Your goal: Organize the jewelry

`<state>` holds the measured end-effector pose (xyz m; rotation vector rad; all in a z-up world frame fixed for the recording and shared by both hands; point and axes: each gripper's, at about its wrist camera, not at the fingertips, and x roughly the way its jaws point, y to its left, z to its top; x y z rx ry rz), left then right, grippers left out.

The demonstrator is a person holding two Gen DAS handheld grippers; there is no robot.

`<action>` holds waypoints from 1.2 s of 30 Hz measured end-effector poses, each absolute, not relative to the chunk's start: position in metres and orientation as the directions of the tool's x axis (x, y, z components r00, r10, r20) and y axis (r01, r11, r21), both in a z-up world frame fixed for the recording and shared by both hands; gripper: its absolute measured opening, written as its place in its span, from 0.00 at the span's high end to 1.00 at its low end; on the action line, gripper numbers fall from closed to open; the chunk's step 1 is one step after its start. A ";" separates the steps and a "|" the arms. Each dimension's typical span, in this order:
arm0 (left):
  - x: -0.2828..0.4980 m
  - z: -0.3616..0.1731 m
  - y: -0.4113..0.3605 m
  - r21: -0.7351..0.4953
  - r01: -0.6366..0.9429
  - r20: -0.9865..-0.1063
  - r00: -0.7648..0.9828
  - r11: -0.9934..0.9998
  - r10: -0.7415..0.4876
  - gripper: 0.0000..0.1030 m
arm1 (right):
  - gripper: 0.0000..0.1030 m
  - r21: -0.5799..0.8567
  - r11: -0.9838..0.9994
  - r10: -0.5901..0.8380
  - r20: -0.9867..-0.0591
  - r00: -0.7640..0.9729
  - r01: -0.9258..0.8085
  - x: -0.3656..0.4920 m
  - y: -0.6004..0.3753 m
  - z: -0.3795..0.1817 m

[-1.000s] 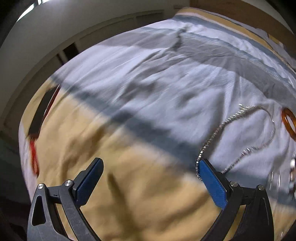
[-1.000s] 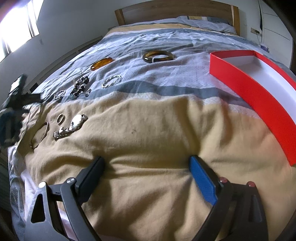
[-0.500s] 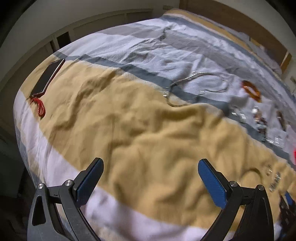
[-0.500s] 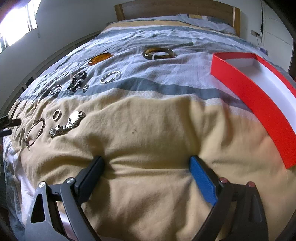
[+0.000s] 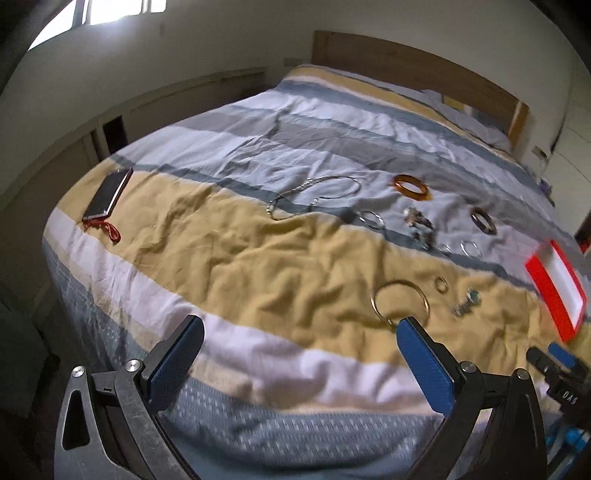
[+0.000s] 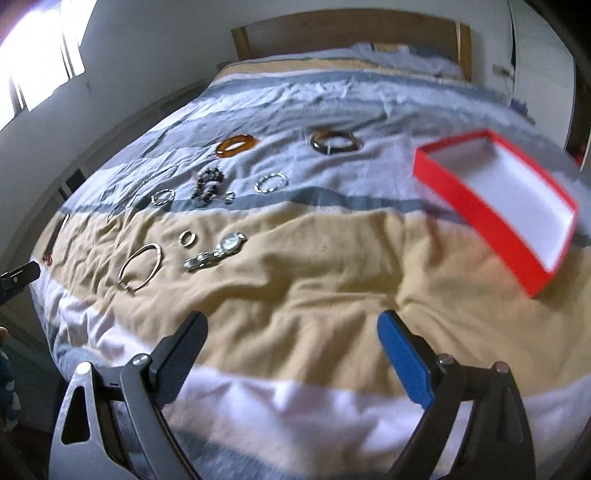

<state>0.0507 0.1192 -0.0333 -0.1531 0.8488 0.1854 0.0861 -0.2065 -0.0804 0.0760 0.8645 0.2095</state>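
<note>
Jewelry lies spread on a striped bed. A thin gold bangle, a small ring, a silver watch, a silver chain necklace, an amber bangle, a dark bangle and silver bracelets show. A red box with white inside sits at the right. My left gripper is open and empty above the bed's near edge. My right gripper is open and empty, back from the jewelry.
A phone with a red strap lies at the bed's left side. A wooden headboard stands at the far end. A wall with cupboards runs along the left. A dark beaded piece lies among the bracelets.
Both grippers have pulled back from the bed and risen; more of the bed, the jewelry and the whole red box now show. Both stay open.
</note>
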 end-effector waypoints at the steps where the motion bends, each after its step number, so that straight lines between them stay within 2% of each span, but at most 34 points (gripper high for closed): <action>1: 0.047 -0.033 0.116 -0.056 -0.217 -0.754 0.649 0.975 0.101 0.01 | 0.09 0.153 0.977 0.213 -0.742 0.635 -0.149 0.080 -0.205 -0.076; 11: 0.013 -0.025 0.087 -0.055 -0.138 -0.725 0.687 0.989 0.055 0.01 | 0.09 0.107 0.989 0.146 -0.709 0.690 -0.099 0.023 -0.191 -0.050; 19: -0.006 -0.015 0.070 -0.023 -0.099 -0.694 0.718 0.995 0.055 0.01 | 0.09 0.059 0.995 0.095 -0.640 0.763 -0.074 -0.009 -0.185 -0.024; 27: -0.021 -0.006 0.065 -0.026 -0.100 -0.668 0.742 0.995 0.058 0.01 | 0.09 0.014 0.998 0.054 -0.577 0.815 -0.056 -0.029 -0.182 -0.001; 36: -0.031 -0.002 0.056 -0.010 -0.094 -0.648 0.759 0.996 0.065 0.01 | 0.09 -0.009 0.999 0.029 -0.548 0.836 -0.040 -0.044 -0.186 0.011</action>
